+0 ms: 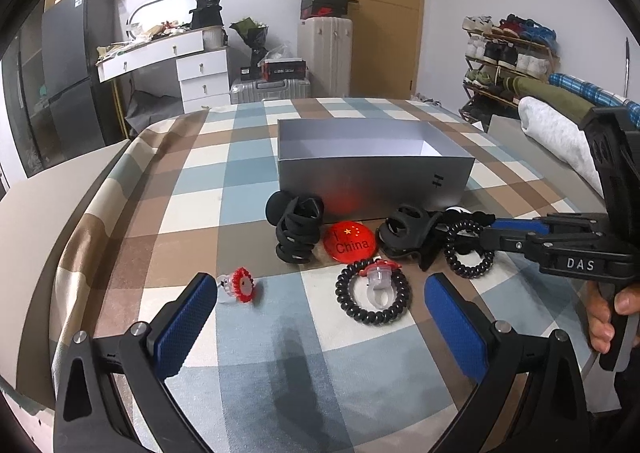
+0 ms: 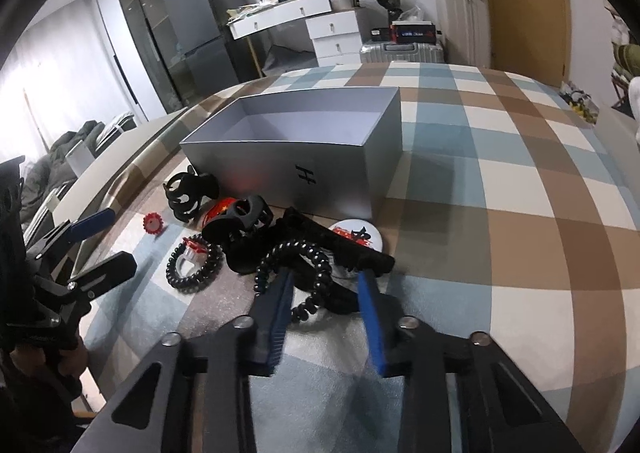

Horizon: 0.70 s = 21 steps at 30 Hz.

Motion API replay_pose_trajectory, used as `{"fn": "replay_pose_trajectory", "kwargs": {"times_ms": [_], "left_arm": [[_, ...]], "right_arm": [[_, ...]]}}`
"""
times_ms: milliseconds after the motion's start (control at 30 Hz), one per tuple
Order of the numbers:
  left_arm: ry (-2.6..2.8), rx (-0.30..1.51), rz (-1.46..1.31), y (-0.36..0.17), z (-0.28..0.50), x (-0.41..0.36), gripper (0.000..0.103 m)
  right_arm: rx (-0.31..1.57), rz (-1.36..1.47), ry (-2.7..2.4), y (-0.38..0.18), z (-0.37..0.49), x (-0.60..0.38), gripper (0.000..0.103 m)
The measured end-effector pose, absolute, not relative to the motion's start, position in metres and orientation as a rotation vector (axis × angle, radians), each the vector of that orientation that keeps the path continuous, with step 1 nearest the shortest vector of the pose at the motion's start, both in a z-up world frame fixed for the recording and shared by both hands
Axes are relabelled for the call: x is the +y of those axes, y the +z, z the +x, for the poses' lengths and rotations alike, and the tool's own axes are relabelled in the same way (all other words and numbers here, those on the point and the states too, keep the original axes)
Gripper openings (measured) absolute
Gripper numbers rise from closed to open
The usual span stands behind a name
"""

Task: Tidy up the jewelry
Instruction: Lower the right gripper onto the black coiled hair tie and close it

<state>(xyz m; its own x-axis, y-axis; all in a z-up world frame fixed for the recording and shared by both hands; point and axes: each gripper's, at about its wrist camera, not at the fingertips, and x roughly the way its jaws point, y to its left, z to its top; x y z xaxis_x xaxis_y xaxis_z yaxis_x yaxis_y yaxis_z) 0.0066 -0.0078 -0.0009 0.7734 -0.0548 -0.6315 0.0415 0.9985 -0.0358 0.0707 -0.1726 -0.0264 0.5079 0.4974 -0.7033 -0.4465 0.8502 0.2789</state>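
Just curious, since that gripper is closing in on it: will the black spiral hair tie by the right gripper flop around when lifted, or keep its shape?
The black spiral hair tie is a thin coiled loop, so it probably sags and stretches. It looks light. It lies against the black hair claw, so its coils might snag and drag that along as the right gripper lifts.

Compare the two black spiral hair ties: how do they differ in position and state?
The near spiral tie lies flat with a clear plastic ring inside its loop, and nothing grips it. The far spiral tie sits beside a black claw clip, with the right gripper around it, fingers open. Both are black coils on the checked cloth.
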Motion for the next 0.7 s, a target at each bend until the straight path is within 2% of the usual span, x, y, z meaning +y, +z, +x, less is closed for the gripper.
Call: {"fn": "replay_pose_trajectory", "kwargs": {"times_ms": [233, 333, 500, 633, 700], "left_arm": [[-0.067, 0.686, -0.030, -0.001, 0.007, -0.006, 0.101], [-0.069, 0.685, -0.026, -0.001, 0.007, -0.007, 0.101], [-0.077, 0.687, -0.023, -0.002, 0.008, -0.008, 0.101], [-0.085, 0.695, -0.024, -0.002, 0.009, -0.008, 0.101], [-0.088, 0.696, -0.026, -0.003, 0.009, -0.008, 0.101]], "right_arm": [[0.858, 0.040, 0.573, -0.020, 0.064, -0.173, 0.029], [0.868, 0.037, 0.612, -0.021, 0.064, -0.166, 0.022], [0.871, 0.024, 0.603, -0.024, 0.072, -0.161, 0.022], [0.863, -0.041, 0.577, -0.025, 0.074, -0.153, 0.011], [0.851, -0.061, 0.581, -0.025, 0.073, -0.152, 0.009]]}}
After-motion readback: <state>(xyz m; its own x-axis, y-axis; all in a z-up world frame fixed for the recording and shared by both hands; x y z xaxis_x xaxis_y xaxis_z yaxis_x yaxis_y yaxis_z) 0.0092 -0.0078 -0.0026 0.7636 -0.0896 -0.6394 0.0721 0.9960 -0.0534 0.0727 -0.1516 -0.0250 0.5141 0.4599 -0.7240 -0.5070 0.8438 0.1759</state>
